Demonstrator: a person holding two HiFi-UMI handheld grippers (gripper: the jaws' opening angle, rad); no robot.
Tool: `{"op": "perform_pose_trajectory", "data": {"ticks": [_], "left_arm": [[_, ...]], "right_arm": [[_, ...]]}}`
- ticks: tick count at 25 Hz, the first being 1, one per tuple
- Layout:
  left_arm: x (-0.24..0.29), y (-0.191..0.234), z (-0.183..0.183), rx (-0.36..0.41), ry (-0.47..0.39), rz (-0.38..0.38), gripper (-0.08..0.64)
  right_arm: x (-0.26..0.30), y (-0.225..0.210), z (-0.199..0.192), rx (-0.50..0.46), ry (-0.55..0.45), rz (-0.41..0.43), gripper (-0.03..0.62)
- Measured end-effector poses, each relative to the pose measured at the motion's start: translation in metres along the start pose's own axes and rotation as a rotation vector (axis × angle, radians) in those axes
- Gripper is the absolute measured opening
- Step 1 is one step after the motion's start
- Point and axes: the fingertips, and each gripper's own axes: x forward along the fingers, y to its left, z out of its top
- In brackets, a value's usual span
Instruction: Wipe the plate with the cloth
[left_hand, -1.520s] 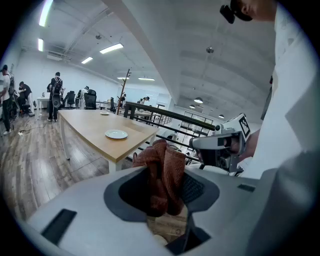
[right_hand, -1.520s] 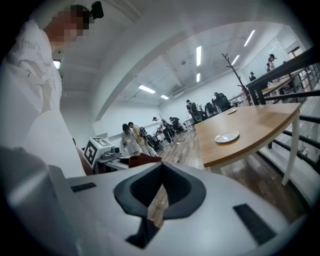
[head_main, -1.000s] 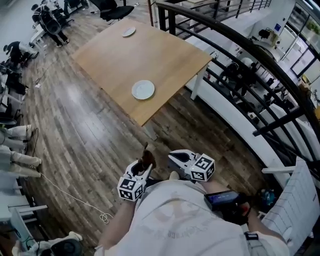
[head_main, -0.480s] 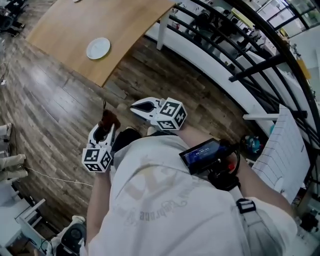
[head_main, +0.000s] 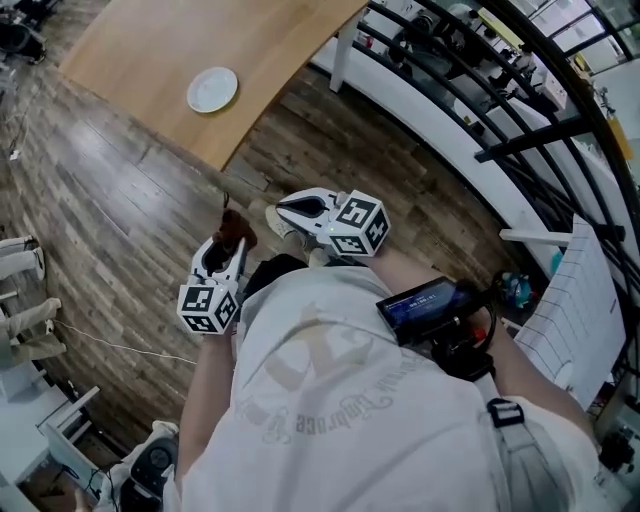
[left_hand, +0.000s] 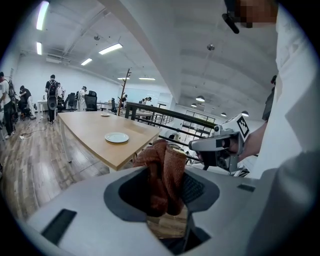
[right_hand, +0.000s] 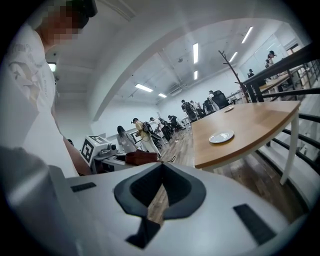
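Although the cloth (left_hand: 162, 172) is already in the tool, the wiping itself is not yet begun, as far as the views show. The left gripper (head_main: 232, 245), in the middle left of the head view, has its jaws closed on this bunched reddish-brown cloth, which stands up out of them in a thick fold. The right gripper (head_main: 288, 212), just beside it toward the centre of the frame, carries nothing: in its own view the jaws are almost together, with only a thin slit between them. The plate (head_main: 212, 89) is white and lies flat near the edge of the wooden table (head_main: 130, 50) in the upper left of the head view, well apart from both grippers, with a strip of wooden floor (head_main: 120, 200) between. The person holds both grippers low and close to the body. So I judge that taking the cloth is done, and nearly everything else is left: to come to the table, to bring the cloth down on the plate, and to rub it over the surface. Perhaps the empty gripper must steady the plate at the rim, because a light plate can slide on smooth wood when the cloth pushes it.
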Motion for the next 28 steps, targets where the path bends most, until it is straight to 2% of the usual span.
{"op": "perform_pose_trajectory", "data": {"ticks": [6,16,22,28], "left_arm": [[0.039,0.009,0.018,0.002,0.016,-0.041,0.170],[0.081,0.056,0.064,0.020,0.025,-0.095,0.169],[0.098,0.099,0.091,0.023,0.012,-0.093,0.170],[0.108,0.130,0.098,0.018,0.004,-0.074,0.169]], "right_arm": [[-0.006,-0.041,0.003,0.054,0.012,-0.057,0.013],[0.029,-0.093,0.048,0.069,-0.008,-0.112,0.012],[0.059,-0.119,0.074,0.053,-0.001,-0.140,0.014],[0.076,-0.141,0.088,0.041,0.024,-0.173,0.012]]}}
